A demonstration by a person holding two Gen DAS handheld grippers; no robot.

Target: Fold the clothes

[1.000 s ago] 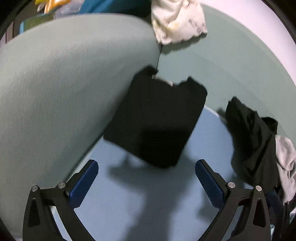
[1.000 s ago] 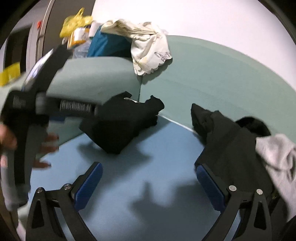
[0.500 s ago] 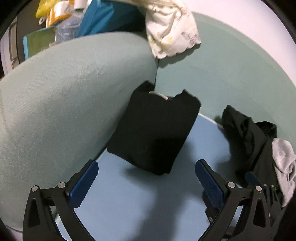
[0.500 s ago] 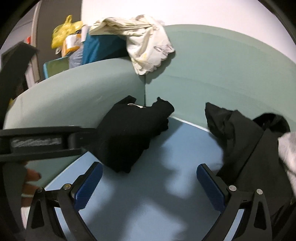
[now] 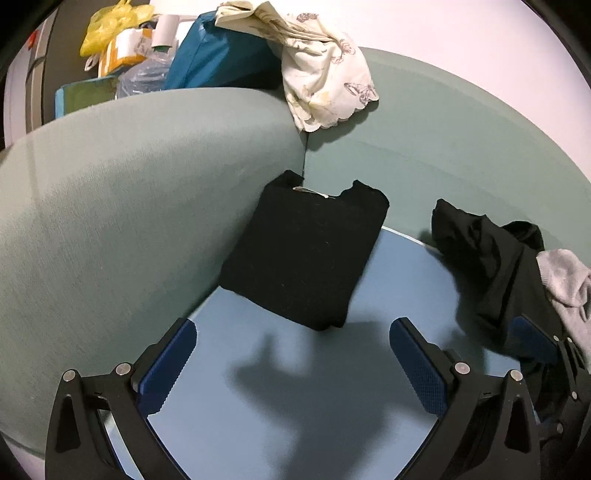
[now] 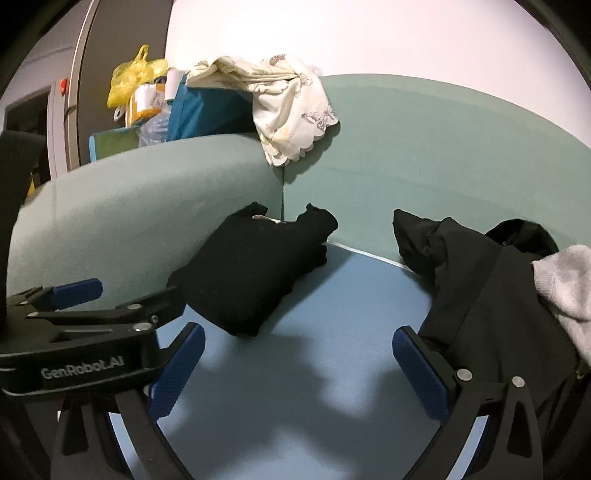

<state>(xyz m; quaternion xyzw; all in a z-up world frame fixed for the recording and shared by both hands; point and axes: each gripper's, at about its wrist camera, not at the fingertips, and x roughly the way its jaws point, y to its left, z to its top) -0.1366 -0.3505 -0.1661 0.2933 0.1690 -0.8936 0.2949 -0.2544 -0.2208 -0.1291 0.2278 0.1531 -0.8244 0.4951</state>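
Note:
A folded black garment (image 5: 306, 251) leans in the corner where the green padded walls meet, its lower edge on the blue surface (image 5: 295, 406); it also shows in the right wrist view (image 6: 251, 273). A crumpled black garment (image 5: 491, 266) lies at the right, also in the right wrist view (image 6: 480, 295), with a grey garment (image 6: 565, 284) on it. My left gripper (image 5: 291, 365) is open and empty, short of the folded garment. My right gripper (image 6: 295, 373) is open and empty, its right finger next to the crumpled pile. The left gripper also shows in the right wrist view (image 6: 74, 314).
Green padded walls (image 5: 110, 221) enclose the blue surface at left and back. A cream butterfly-print cloth (image 5: 325, 88) hangs over the corner top. Behind it stand a teal bag (image 5: 218, 62), a yellow plastic bag (image 5: 107, 29) and bottles.
Both grippers have drawn back from the folded black garment, which stays in the corner. The left gripper now sits beside the right one, open and empty.

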